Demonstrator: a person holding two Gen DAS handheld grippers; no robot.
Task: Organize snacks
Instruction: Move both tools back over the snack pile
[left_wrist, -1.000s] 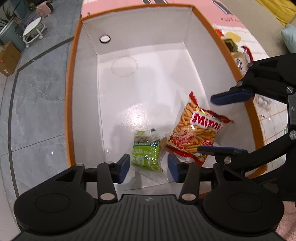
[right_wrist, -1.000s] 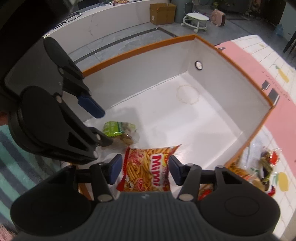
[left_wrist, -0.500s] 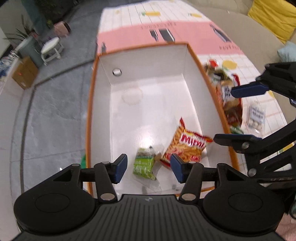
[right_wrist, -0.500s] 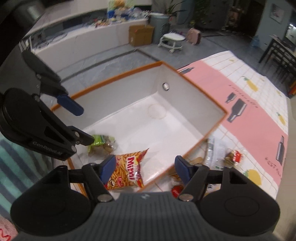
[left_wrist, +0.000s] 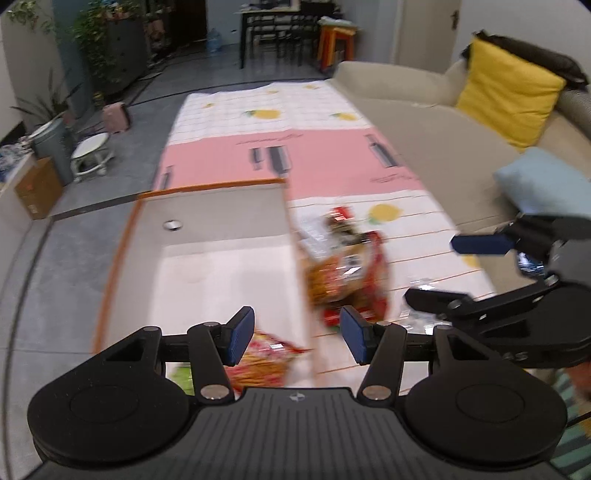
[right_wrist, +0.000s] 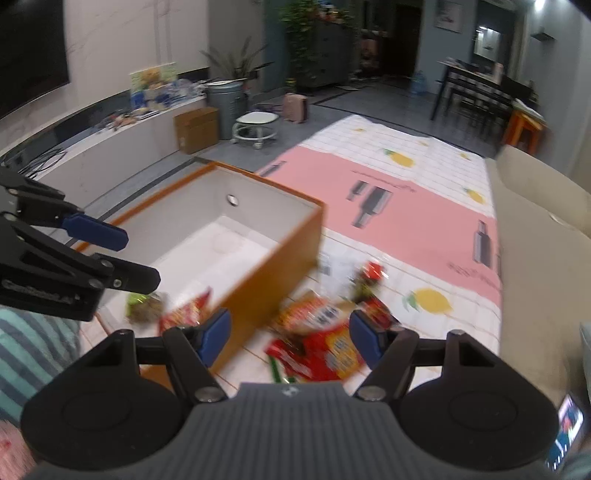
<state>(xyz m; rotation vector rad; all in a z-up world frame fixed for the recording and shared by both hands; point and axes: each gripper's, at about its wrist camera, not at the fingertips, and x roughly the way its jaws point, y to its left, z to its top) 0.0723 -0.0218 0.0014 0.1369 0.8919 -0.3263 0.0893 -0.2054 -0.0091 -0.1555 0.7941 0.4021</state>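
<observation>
An orange box with a white inside (left_wrist: 221, 236) (right_wrist: 273, 273) stands on a floor mat. In it lie an orange Mimi snack bag (left_wrist: 262, 354) (right_wrist: 184, 314) and a green snack packet (right_wrist: 142, 304). A pile of loose snack packets (left_wrist: 343, 266) (right_wrist: 321, 343) lies on the mat right of the box. My left gripper (left_wrist: 297, 334) is open and empty, raised over the box's near right edge. My right gripper (right_wrist: 290, 338) is open and empty, above the pile. Each gripper shows in the other's view: the right one (left_wrist: 458, 269), the left one (right_wrist: 122, 254).
A pink and white patterned mat (left_wrist: 314, 155) covers the floor. A beige sofa (left_wrist: 443, 122) with a yellow cushion (left_wrist: 509, 96) and a blue cushion (left_wrist: 543, 184) runs along the right. A white stool (right_wrist: 255, 122) and a cardboard box (right_wrist: 195, 129) stand far off.
Both grippers have lifted up and back from inside the box and tilted up toward the room. The right gripper has swung right, over the loose pile. Both snack bags stay in the box.
</observation>
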